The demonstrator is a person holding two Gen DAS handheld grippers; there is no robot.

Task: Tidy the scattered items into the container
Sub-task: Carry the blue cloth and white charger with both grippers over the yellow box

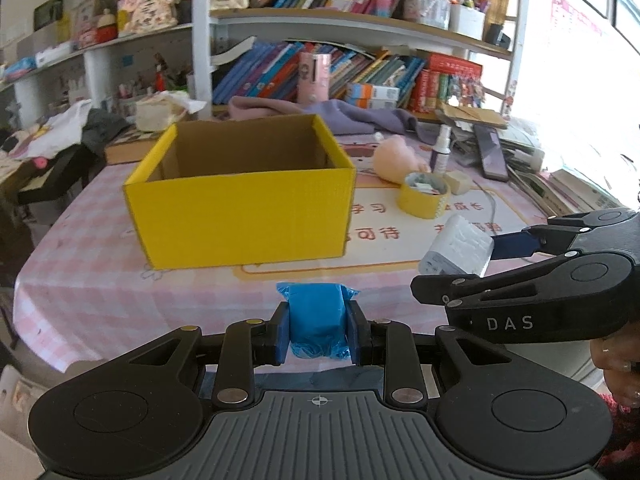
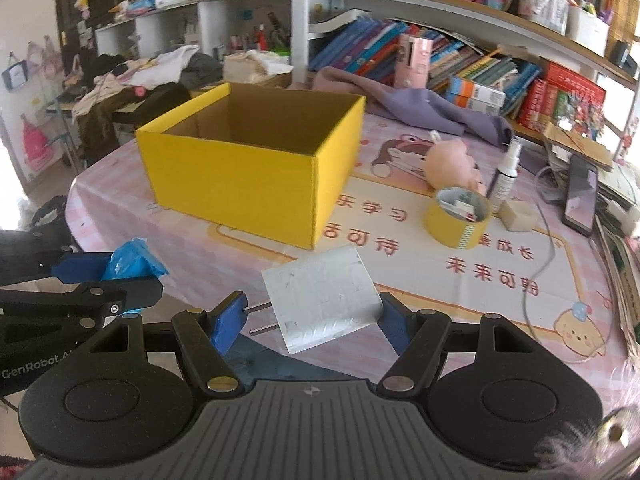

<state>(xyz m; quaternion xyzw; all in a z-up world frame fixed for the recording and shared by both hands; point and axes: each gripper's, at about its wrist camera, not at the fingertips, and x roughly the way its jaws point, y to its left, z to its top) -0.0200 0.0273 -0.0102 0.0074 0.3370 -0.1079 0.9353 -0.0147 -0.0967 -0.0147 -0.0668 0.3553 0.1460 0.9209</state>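
An open yellow cardboard box stands on the pink checked tablecloth. My left gripper is shut on a small blue plastic-wrapped packet, held above the table's near edge in front of the box. The same packet shows at the left of the right wrist view. My right gripper is shut on a white plug-in charger block, its two prongs pointing at the left pad. From the left wrist view this charger hangs right of the box.
On the table right of the box lie a yellow tape roll, a pale eraser-like block, a small spray bottle, a pink plush toy and a phone. A purple cloth and bookshelves fill the back.
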